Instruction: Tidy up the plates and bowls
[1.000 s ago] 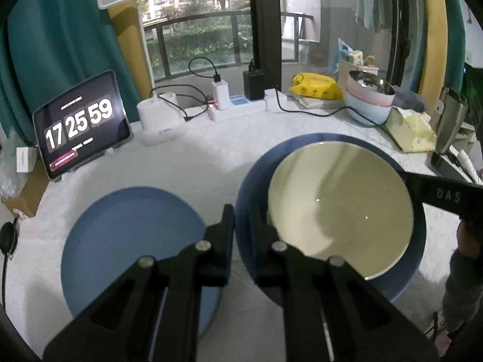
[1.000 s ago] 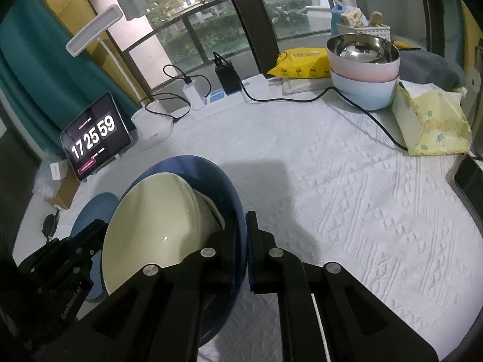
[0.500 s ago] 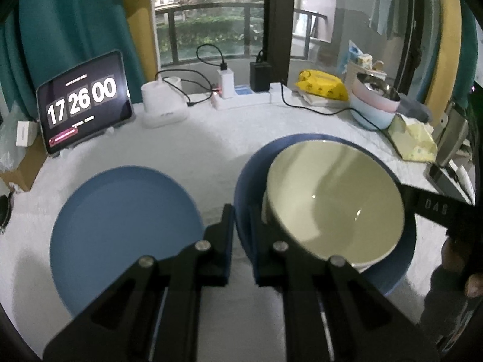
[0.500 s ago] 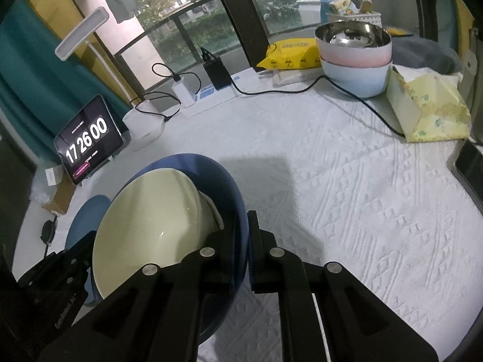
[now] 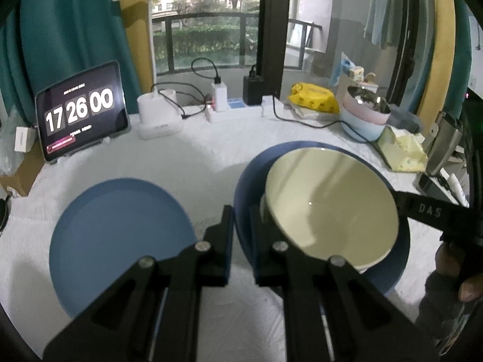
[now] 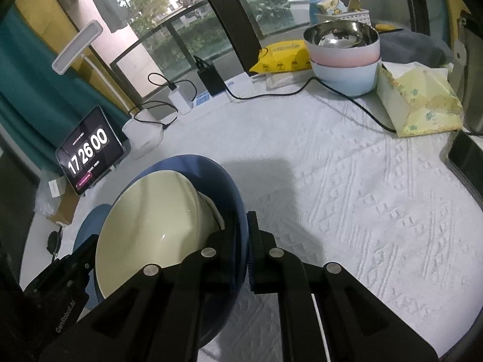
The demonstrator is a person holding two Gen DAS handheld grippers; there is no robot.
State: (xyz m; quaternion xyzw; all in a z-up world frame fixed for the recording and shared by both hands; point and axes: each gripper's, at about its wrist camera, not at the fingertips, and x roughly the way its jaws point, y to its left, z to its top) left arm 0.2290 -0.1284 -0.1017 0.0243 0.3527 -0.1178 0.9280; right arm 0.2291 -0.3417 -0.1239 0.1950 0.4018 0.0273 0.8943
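Observation:
A cream bowl [image 5: 329, 205] sits on a blue plate [image 5: 252, 178], and both grippers hold that plate by opposite rims. My left gripper [image 5: 241, 211] is shut on the plate's left rim. My right gripper [image 6: 245, 220] is shut on its right rim, with the plate [image 6: 223, 181] and bowl [image 6: 151, 226] tilted toward the left of that view. The right gripper's finger [image 5: 428, 211] reaches in from the right in the left wrist view. A second blue plate [image 5: 120, 241] lies flat on the white cloth, left of the held one.
Along the back stand a tablet clock [image 5: 81, 111], a white box [image 5: 158, 117], a power strip [image 5: 235, 113] with cables and a yellow packet [image 6: 283, 55]. Stacked bowls [image 6: 344, 57] and a tissue pack [image 6: 419, 102] sit far right. A black cable [image 6: 347, 98] crosses the cloth.
Both views have rolled a little and the left one now sits level. The plate with the bowl stays gripped on both sides. The clock went from 17:25:59 to 17:26:00.

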